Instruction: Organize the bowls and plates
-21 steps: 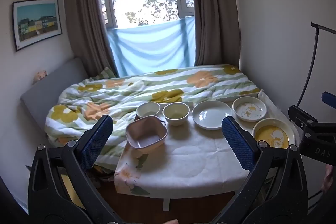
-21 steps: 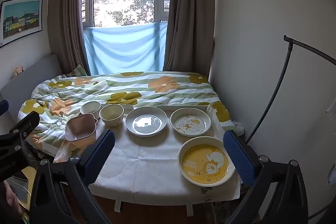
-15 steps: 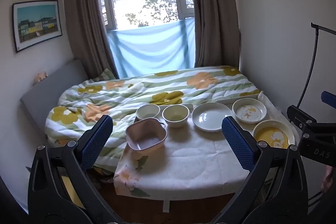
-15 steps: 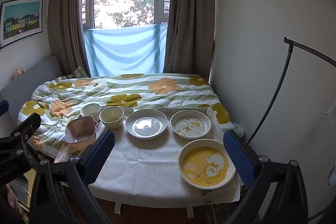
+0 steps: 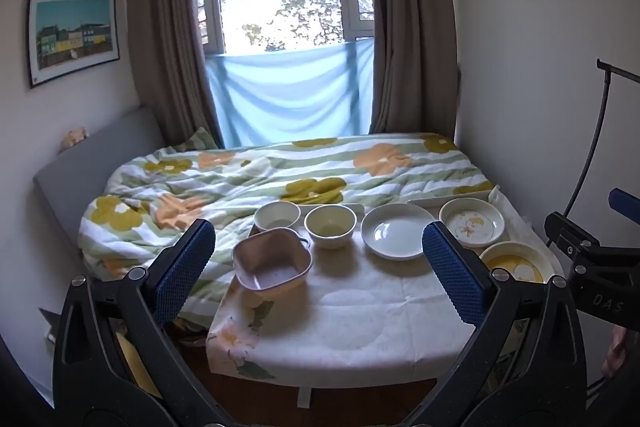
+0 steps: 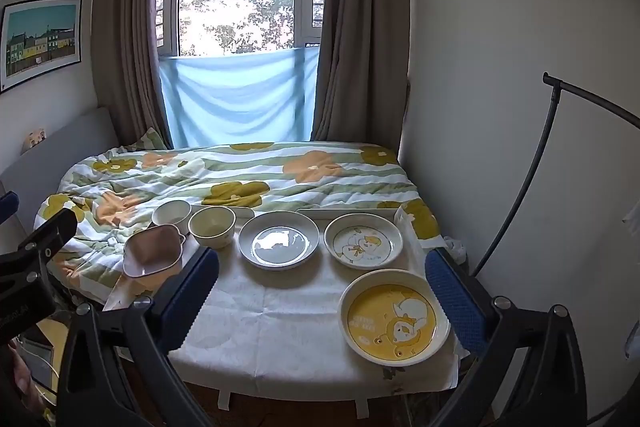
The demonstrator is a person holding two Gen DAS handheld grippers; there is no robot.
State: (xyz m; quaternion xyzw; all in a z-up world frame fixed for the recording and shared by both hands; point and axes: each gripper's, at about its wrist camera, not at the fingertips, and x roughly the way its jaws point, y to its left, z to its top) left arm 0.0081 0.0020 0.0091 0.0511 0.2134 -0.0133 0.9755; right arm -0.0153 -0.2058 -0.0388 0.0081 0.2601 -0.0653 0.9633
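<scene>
A table with a white cloth (image 5: 360,315) (image 6: 280,311) holds a pink square bowl (image 5: 272,263) (image 6: 153,255), a white bowl (image 5: 277,215) (image 6: 172,214), a cream bowl (image 5: 330,225) (image 6: 212,225), a plain white plate (image 5: 396,231) (image 6: 279,239), a white duck plate (image 5: 471,221) (image 6: 363,241) and a yellow bear plate (image 5: 514,263) (image 6: 394,317). My left gripper (image 5: 320,267) is open and empty, back from the table above its front edge. My right gripper (image 6: 322,287) is open and empty, also held back, toward the table's right side.
A bed with a flowered quilt (image 5: 280,179) (image 6: 240,179) lies right behind the table, under a window with curtains. A wall (image 6: 500,107) and a black lamp stand (image 6: 536,171) are at the right. A white tray edge (image 6: 348,211) sits behind the plates.
Both views have shifted slightly, with the table sitting a little lower and nearer in frame. The dishes have not moved and both grippers stay open.
</scene>
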